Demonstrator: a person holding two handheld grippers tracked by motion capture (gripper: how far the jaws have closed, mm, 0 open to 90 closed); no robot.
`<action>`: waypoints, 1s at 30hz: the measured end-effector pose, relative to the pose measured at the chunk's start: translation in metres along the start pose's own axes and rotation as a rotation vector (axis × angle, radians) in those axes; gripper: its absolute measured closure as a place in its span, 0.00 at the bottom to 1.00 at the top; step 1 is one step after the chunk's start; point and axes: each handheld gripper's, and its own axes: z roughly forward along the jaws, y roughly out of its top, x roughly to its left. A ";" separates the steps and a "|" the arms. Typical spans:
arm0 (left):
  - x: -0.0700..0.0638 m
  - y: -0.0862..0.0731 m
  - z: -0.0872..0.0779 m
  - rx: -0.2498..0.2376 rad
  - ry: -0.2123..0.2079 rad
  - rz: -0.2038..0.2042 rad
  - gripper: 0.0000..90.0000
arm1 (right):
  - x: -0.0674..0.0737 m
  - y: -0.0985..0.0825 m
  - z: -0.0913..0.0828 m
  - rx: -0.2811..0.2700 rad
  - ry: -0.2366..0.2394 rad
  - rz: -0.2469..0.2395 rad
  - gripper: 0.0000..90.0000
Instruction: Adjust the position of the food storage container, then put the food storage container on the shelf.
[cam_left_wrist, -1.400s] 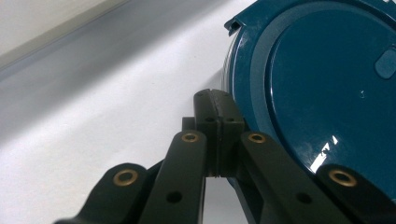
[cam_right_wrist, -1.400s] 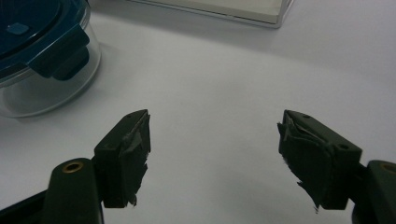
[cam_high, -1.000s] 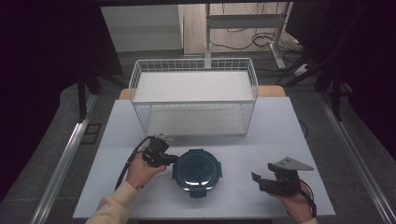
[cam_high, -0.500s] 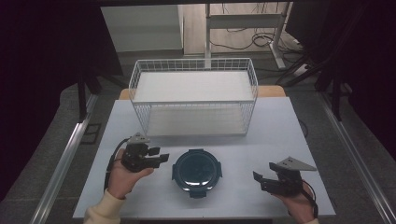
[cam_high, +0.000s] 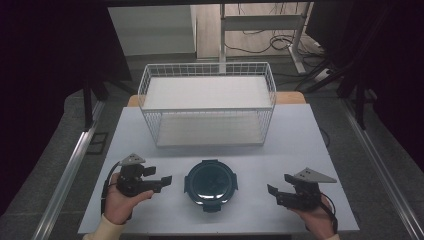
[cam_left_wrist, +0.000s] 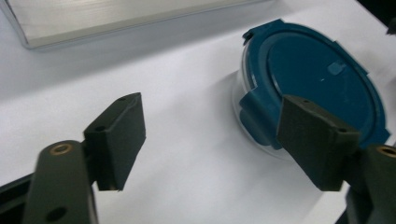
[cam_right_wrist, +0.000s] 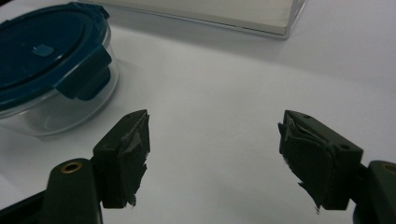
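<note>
Left gripper (cam_high: 162, 181) level, fingers just opened wide, empty, just left of the round blue-lidded clear container (cam_high: 210, 183) mid white bench (cam_high: 300, 135); right gripper (cam_high: 273, 192) fingers apart, empty; white wire basket (cam_high: 207, 107) behind.

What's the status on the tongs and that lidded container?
Left tongs just opened, empty, beside the container. Right tongs open, empty, apart from it. Lid on, clips down. Nothing in the way.
</note>
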 end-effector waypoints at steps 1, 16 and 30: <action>-0.002 0.000 -0.001 -0.002 -0.003 0.002 0.24 | 0.001 0.001 0.000 0.000 0.010 0.004 0.26; -0.014 0.006 0.011 0.008 -0.071 0.007 0.21 | 0.023 0.027 0.006 0.005 0.118 0.046 0.21; -0.015 0.007 0.023 0.025 -0.135 -0.060 0.18 | 0.047 0.047 0.042 0.061 0.200 0.112 0.17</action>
